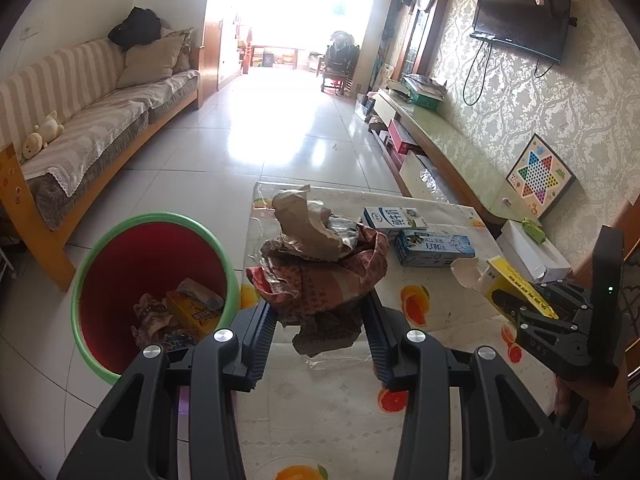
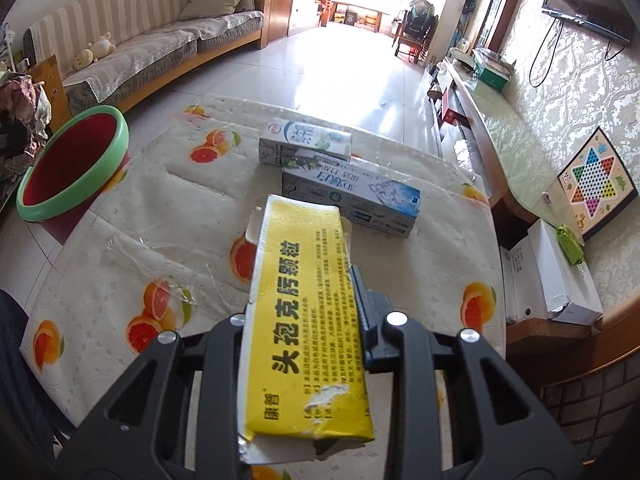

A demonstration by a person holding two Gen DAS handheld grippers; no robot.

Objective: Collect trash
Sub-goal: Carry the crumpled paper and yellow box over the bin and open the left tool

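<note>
Trash is in both claws, so the carrying step is in hand. Leftmost, the bin (image 1: 152, 280) stands on the floor just beside the surface (image 1: 320, 408), with a few scraps already inside. Next, the left claw (image 1: 318, 316) is clamped on a wad of crumpled paper (image 1: 320, 276) above the surface's near-left edge. Further right, two cartons (image 2: 344, 178) lie on the surface. Rightmost, the right claw (image 2: 308, 320) is closed narrowly on a yellow box (image 2: 304, 320). Next, probably, each load must swing left over the bin's mouth before the jaws part.
</note>
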